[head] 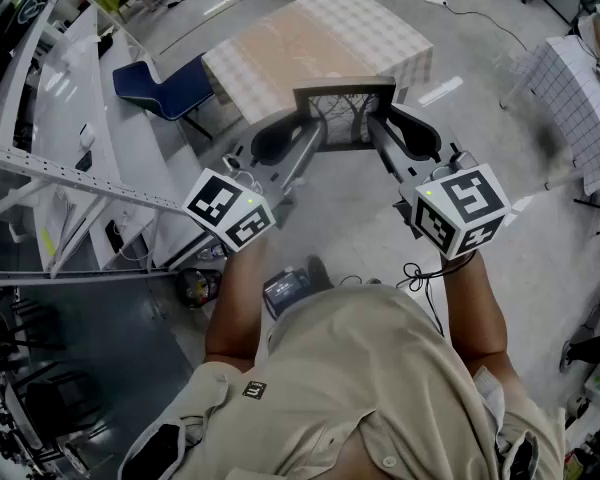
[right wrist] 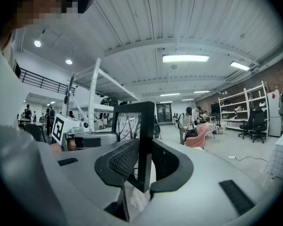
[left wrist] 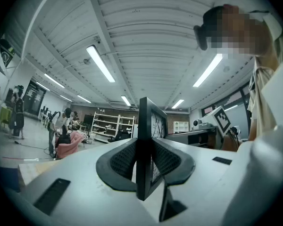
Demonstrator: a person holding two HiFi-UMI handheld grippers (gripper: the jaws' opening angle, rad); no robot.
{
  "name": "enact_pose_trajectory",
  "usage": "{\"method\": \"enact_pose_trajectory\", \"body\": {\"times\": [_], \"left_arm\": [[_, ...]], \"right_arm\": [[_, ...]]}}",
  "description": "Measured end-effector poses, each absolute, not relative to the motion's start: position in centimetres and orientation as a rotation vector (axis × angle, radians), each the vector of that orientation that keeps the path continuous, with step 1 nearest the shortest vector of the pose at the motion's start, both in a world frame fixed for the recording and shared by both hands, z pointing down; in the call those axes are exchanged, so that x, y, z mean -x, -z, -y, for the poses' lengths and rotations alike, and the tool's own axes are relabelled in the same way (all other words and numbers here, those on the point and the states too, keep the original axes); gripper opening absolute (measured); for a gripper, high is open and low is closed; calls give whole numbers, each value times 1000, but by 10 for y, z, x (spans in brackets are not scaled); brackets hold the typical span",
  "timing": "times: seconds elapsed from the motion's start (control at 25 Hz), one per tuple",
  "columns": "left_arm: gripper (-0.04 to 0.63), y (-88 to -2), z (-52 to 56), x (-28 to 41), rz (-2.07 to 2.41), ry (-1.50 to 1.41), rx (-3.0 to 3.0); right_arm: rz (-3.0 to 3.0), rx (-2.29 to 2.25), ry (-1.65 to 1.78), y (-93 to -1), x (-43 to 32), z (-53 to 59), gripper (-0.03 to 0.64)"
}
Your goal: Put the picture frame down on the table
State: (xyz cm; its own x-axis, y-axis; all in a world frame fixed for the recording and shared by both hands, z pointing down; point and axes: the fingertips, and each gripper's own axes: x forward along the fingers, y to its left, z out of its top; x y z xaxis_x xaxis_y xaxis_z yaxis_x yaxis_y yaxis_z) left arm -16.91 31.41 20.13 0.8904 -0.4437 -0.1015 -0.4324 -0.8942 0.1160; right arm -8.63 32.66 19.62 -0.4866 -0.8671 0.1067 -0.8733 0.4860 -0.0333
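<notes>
A black picture frame [head: 345, 116] with a bare-tree print is held upright in the air between both grippers, in front of a table [head: 320, 43] covered in a checked cloth. My left gripper [head: 283, 136] clamps the frame's left side and my right gripper [head: 400, 133] clamps its right side. In the left gripper view the frame [left wrist: 146, 126] stands edge-on with both pads pressed on it, the left gripper [left wrist: 145, 161] shut. In the right gripper view the frame [right wrist: 132, 124] has its side rail pinched in the right gripper [right wrist: 144, 161].
A blue chair [head: 165, 88] stands left of the table. Metal racking [head: 60, 168] runs along the left. A second checked-cloth table [head: 580, 88] is at the right edge. Cables [head: 415, 273] lie on the floor. People and a pink armchair [right wrist: 198, 138] are far off.
</notes>
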Motion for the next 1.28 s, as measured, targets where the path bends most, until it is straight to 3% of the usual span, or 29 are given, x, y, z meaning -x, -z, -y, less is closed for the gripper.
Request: {"method": "enact_pose_trajectory", "body": {"times": [0.72,1.28], "left_arm": [[92,-204,-298,182,595,180,-2966],[92,-208,-258,233,460,219,-2989]], "right_arm": [[2611,-1609,-180,-201,99,-314,84],[2542,-1721,-144,-201,152,-280,84]]}}
